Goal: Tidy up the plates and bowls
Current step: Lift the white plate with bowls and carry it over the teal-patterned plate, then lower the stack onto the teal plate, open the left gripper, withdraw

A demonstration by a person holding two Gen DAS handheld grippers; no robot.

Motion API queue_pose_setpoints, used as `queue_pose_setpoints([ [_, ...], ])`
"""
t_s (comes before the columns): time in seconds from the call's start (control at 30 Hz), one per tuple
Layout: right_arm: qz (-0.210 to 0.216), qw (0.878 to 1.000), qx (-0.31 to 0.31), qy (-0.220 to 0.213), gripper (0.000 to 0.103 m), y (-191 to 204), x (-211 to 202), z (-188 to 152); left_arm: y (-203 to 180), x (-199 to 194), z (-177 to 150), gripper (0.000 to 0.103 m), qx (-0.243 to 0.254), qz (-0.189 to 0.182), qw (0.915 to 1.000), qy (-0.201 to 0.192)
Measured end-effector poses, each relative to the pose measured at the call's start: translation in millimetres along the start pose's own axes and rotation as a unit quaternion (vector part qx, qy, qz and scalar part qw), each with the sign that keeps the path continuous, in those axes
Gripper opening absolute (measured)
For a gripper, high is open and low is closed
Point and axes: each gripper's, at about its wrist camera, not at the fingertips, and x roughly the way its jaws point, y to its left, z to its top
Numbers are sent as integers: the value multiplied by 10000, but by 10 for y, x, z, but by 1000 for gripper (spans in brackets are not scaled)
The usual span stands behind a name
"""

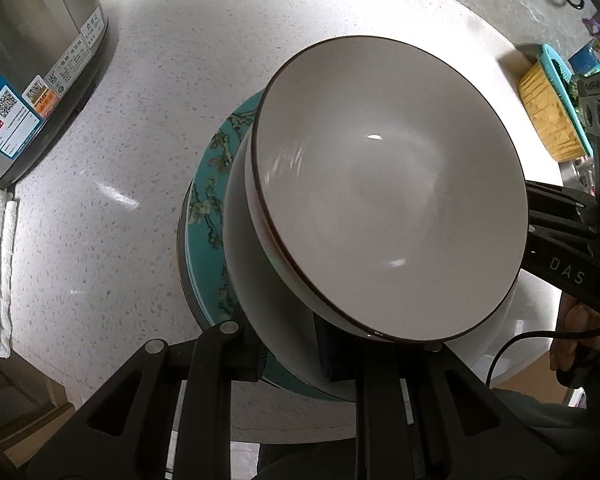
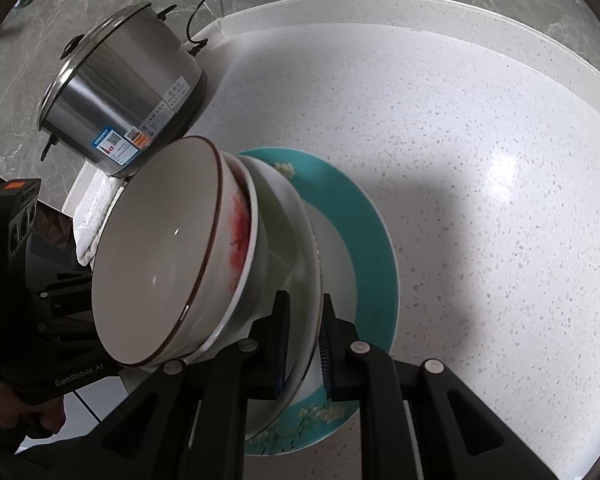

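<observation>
Bowl stack: brown-rimmed bowl [image 2: 148, 248] nests in a red-patterned bowl [image 2: 242, 232] and a white bowl [image 2: 288, 240], so they move as one.
Teal plate [image 2: 372, 240]: base beneath, near the surface [image 2: 480, 140] front edge.
Right claw [image 2: 305, 344]: clenched on the white bowl's rim, steadying the stack.
Left claw [image 1: 296, 344]: straddling the stack's near side; grip unclear.

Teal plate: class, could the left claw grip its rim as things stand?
Probably yes: the plate's near rim lies just ahead of the left claw, though the stacked bowls overhang it.
</observation>
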Motion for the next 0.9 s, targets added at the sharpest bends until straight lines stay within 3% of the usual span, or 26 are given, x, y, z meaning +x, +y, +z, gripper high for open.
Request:
queue_pose_setpoints([
  [0.43,-268,9994,-162,-147,18,100,21,-34,50,27,-66,18,-40,-6,9999,-161],
  [0.57,-394,9990,-97,-212,26,138,-16,-48,83,-30,-90,27,-55,-26,9997,-257],
  [0.73,-573,9977,160,-336,48,77,-147,-99,121,-116,-149,34,23,-171,9994,-310],
  [0.83,-598,9965,318,-492,53,66,-287,-157,97,-214,-200,55,124,-382,9986,-347],
  [0.9,-650,9954,412,-571,66,73,-384,-210,63,-343,-247,103,158,-508,9975,-468],
])
